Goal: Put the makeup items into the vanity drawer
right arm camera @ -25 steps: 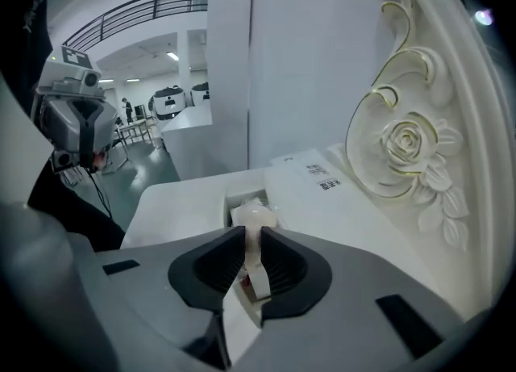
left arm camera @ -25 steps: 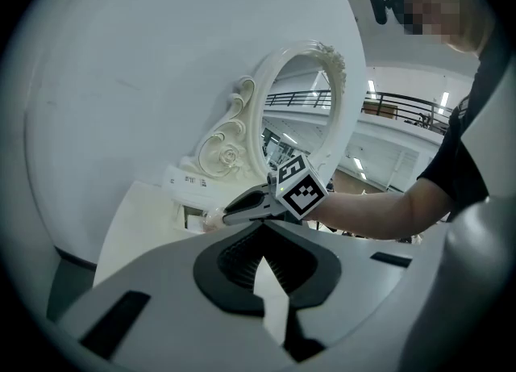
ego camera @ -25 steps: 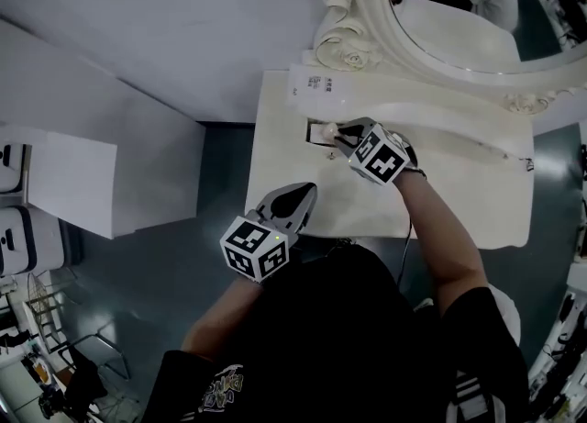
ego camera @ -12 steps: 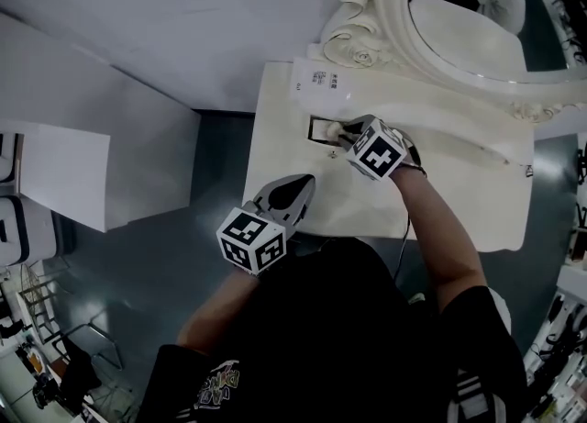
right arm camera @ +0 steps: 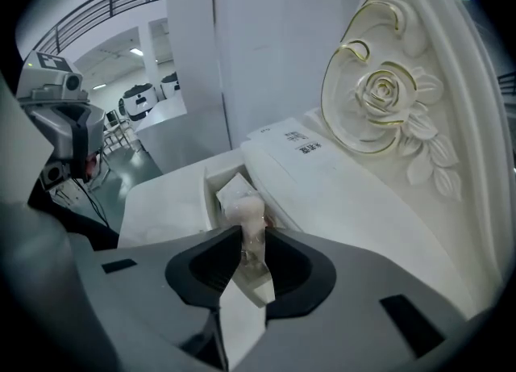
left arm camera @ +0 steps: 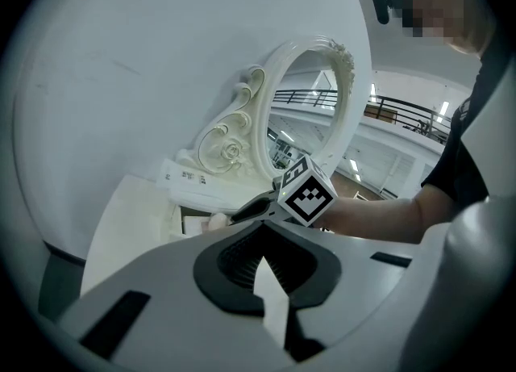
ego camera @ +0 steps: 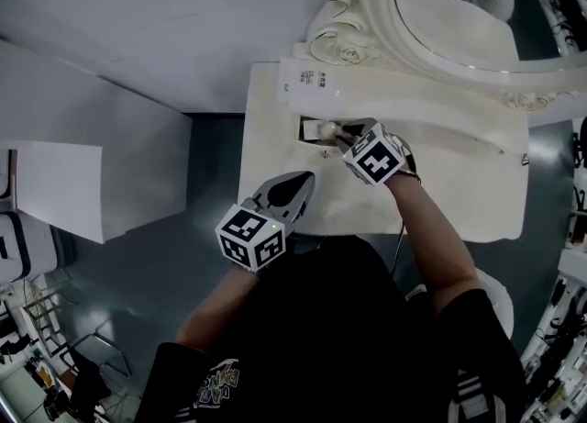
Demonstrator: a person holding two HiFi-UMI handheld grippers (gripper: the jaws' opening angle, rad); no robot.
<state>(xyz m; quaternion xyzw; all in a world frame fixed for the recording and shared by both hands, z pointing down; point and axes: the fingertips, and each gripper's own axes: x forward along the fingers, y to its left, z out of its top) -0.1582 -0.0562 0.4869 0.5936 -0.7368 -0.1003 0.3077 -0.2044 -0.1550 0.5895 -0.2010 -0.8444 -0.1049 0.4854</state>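
My right tongs (ego camera: 337,134) have just been opening to drop the bottle (right arm camera: 244,211) into the drawer (right arm camera: 210,189). My left tongs (ego camera: 301,181) are closed and empty.

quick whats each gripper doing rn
left hand-held gripper: shut, empty
right hand-held gripper: jaws have just been opening, pale bottle between them, over the drawer

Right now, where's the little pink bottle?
In the right gripper view, the little pink bottle stands between the right gripper's jaws, which have just been opening, over the open compartment left of the carved rose.
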